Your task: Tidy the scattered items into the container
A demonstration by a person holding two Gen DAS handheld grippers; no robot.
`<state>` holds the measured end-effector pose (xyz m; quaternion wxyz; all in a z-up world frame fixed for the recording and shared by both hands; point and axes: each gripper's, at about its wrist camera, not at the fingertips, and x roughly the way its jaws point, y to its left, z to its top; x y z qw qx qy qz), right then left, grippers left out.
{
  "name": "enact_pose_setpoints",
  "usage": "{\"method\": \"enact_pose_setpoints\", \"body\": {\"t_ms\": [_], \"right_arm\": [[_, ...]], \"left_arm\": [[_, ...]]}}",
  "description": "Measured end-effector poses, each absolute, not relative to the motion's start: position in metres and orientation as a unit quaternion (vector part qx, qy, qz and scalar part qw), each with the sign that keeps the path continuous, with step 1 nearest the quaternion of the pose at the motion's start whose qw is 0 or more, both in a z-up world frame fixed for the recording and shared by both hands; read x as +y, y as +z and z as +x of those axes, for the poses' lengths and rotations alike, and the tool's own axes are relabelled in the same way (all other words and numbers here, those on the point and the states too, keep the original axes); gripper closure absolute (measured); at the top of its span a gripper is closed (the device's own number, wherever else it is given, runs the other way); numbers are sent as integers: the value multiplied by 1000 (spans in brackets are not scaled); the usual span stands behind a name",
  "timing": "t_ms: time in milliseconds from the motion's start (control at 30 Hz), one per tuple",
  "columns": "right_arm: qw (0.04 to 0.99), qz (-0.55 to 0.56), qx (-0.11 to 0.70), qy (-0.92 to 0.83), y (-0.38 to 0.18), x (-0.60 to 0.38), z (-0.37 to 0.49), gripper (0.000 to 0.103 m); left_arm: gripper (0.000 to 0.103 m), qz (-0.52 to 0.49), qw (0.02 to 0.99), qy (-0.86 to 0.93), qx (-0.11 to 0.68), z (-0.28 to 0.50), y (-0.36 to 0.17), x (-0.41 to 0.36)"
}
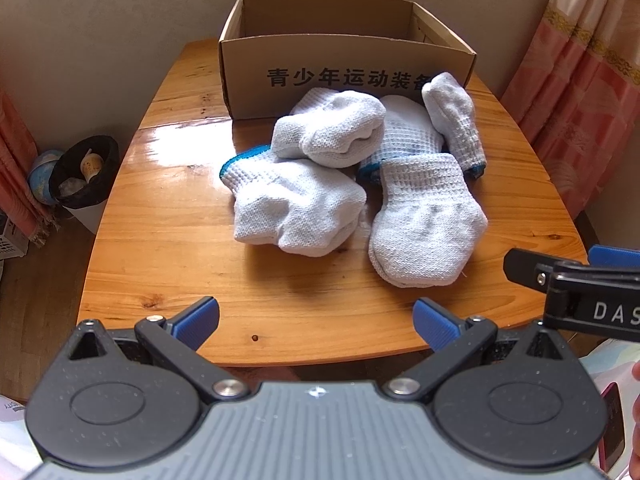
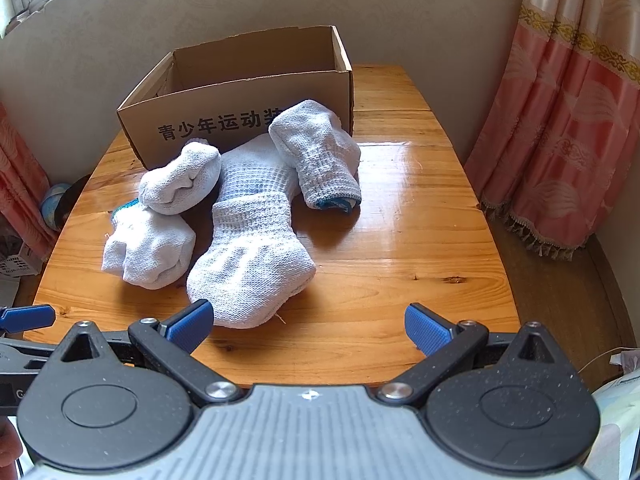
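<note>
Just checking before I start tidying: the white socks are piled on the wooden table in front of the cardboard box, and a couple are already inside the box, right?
Not quite. The white socks are piled on the wooden table in front of the cardboard box, but none are inside it. The right wrist view shows the part of the box's inside in view bare; all the socks lie outside.

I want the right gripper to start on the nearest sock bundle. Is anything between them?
Nothing visible. The right gripper hangs open, with bare table between its fingers and the nearest sock bundle just ahead, beside its left pad.
</note>
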<state>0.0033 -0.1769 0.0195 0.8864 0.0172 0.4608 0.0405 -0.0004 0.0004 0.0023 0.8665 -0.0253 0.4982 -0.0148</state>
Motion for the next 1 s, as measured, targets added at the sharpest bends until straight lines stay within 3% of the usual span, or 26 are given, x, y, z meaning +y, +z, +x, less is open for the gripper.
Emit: {"method": "enact_pose_setpoints", "body": {"t_ms": [1000], "right_arm": [[888,19,458,44,18,-174,0,0]], "left_arm": [[1,-26,868,-24,496,-3,2,0]]}}
